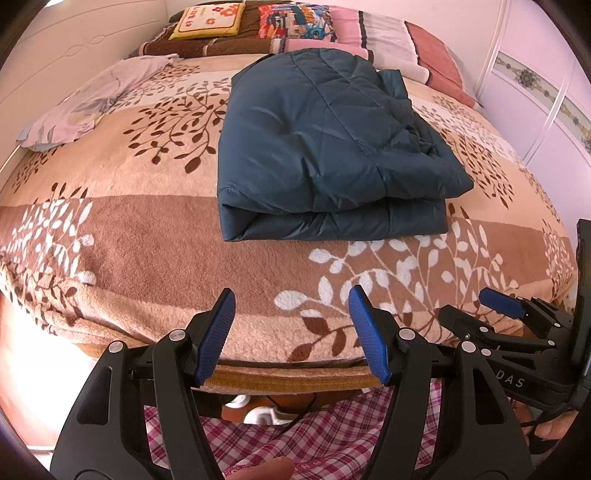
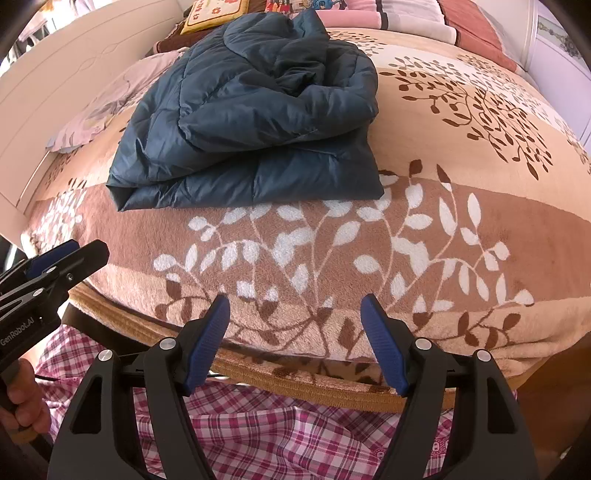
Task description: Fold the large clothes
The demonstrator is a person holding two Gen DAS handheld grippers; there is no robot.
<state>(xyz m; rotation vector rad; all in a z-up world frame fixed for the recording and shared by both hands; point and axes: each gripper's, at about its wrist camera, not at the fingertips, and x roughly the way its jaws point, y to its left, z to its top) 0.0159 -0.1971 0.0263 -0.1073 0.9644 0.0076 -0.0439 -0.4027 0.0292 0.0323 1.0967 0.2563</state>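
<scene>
Checked pink-and-white fabric point(image 1: 314, 439) on the person's lap fills the nearest strip of both views, woven thin and creased. Just above it the left tongs point(image 1: 291, 332) stand with their ribbed blue pads well apart and nothing between them, black hinged arms with round metal pins spreading behind. The right tongs point(image 2: 295, 339) stand the same way, pads apart and bare, over the bed's near edge. A hand point(image 2: 22, 402) grips the left handle at the edge of the right view.

Beyond the pads a braided tan trim point(image 1: 295, 373) borders the fleece blanket point(image 1: 155, 240), a plush, nappy cover banded in brown, tan and cream with white and dark leaf sprigs. In the middle of the bed, well apart from both tongs, lies the dark teal quilted jacket point(image 1: 317, 147), folded into a thick, puffy, roughly rectangular bundle with stitched panels, a smooth sheen and a rumpled right side. Farther left lies a pale lilac cloth point(image 1: 92, 99), soft and wrinkled. At the head sit a square yellow cushion point(image 1: 210, 20) and striped pillows point(image 1: 373, 31).
</scene>
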